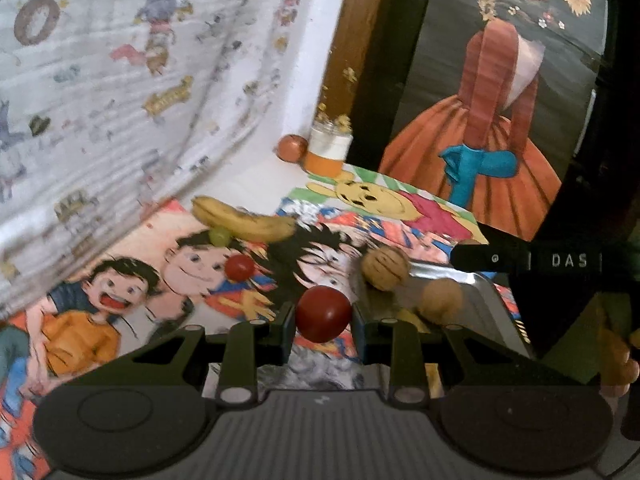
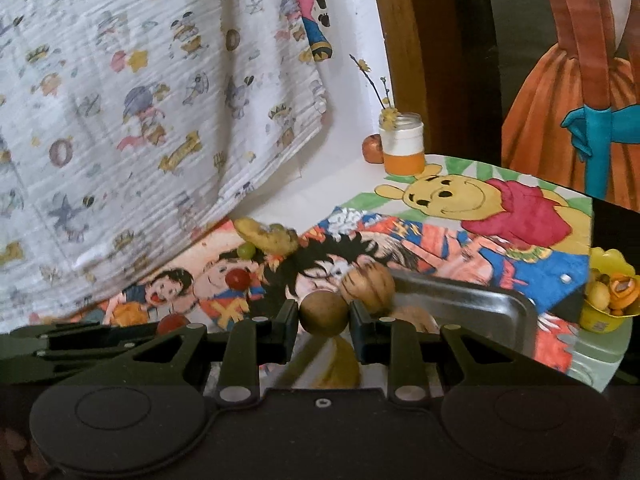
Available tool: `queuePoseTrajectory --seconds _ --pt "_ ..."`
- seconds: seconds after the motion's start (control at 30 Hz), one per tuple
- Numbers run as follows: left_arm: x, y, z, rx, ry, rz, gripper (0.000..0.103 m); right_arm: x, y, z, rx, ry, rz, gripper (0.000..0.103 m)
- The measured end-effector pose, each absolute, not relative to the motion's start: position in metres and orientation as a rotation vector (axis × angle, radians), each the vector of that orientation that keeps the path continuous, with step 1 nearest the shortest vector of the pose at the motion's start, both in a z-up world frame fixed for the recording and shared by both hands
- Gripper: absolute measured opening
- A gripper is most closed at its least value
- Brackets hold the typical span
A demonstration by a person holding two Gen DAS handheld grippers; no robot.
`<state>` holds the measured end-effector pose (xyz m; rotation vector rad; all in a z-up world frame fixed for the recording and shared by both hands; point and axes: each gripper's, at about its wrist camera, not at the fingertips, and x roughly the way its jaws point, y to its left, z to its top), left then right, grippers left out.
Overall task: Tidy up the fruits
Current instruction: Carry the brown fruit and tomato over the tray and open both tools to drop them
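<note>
Left tongs point(image 1: 323, 314): closed on a red cherry tomato point(image 1: 323, 319), pinched between both pads and held above the cartoon-print mat point(image 1: 120, 320).
Right tongs point(image 2: 324, 314): closed on a small round brown fruit point(image 2: 323, 314), held just over the near-left corner of the metal tray point(image 2: 480, 304).
Tray contents: a walnut point(image 2: 370, 286) sat at the tray's left end, touching its rim; a second brownish one lay beside it, partly hidden behind the right tongs.
Mat, far-left edge: a banana point(image 1: 240, 220) lay across it, with a green grape point(image 1: 219, 236) touching its near side.
Mat, middle: another red tomato point(image 1: 239, 268) rested just nearer than the grape.
Desk, back corner: a jar point(image 2: 402, 150) with an orange base and dry twigs stood beside a small reddish-orange fruit point(image 2: 372, 149).
Desk, right edge: a yellow bowl point(image 2: 600, 320) of small items stood well apart from the tray.
</note>
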<state>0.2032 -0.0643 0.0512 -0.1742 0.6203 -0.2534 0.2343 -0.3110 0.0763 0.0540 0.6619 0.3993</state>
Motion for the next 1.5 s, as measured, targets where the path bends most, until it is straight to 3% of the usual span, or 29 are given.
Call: queuePoseTrajectory --seconds 0.67,1.5 --pt "0.161 -0.116 0.016 -0.114 0.700 -0.375 0.033 0.187 -0.336 0.022 0.032 0.720 0.376 0.030" --pt "0.153 -0.136 0.000 -0.041 0.748 -0.383 0.033 0.177 -0.340 0.000 0.004 0.719 0.338 0.031"
